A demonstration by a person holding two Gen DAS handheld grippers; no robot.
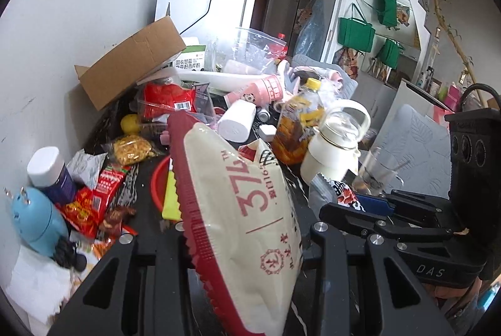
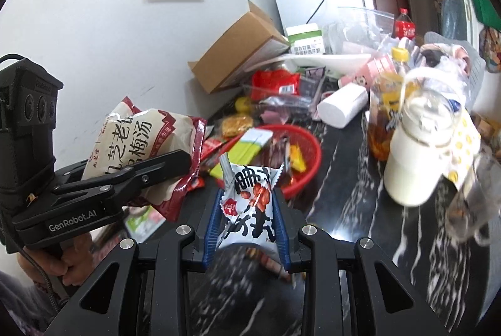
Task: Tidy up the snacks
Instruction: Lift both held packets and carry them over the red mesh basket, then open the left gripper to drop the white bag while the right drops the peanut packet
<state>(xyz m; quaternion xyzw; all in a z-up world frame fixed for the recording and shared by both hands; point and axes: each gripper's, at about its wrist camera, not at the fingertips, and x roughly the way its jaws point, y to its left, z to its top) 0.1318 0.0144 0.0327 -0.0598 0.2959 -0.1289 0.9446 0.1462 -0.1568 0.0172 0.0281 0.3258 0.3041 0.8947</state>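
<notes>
Both wrist views angle down, close over cluttered table [image 1: 147,223]; share red basket [image 2: 308,166].

Two grippers [image 2: 247,210] [image 2: 175,166], two held packets [image 2: 250,204] [image 2: 141,135], one basket [image 2: 313,160].

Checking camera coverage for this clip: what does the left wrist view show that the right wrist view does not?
Only the left wrist view shows the blue device, the white-capped bottle beside it and the green bags on the far wall. Only the right wrist view shows the small peanut packet squarely between the right gripper pads, and the red basket's contents. Both show the large cream packet gripped by the left gripper, the cardboard box and the white jug.
</notes>
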